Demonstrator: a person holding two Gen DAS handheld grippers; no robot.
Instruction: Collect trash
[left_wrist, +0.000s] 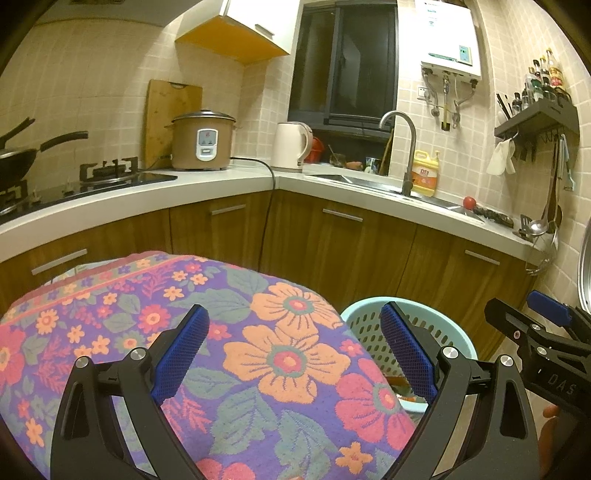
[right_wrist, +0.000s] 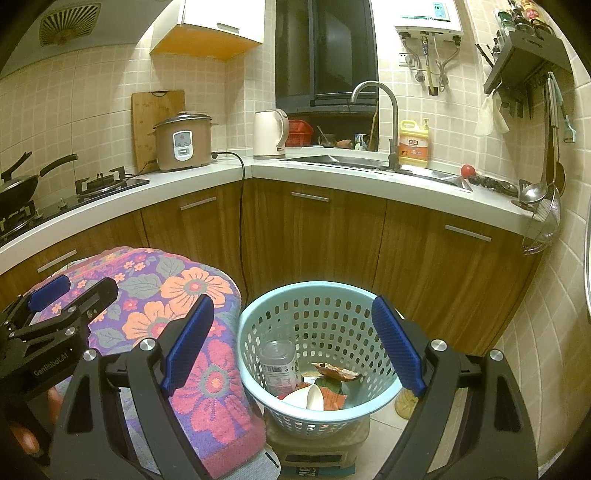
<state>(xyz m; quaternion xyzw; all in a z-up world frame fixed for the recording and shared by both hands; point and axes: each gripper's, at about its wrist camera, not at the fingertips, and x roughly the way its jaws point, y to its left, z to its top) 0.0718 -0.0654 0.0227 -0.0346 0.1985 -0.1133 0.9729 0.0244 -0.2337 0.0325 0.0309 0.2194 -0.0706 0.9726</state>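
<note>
Two grippers, left and right, jaws released; one basket holding one bottle.

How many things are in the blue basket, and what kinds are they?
Clear plastic bottle: 1
White cup or bowl: 1
Orange-brown wrappers: 2 that I can tell apart
Total: 4 in the basket, maybe more hidden underneath.
</note>
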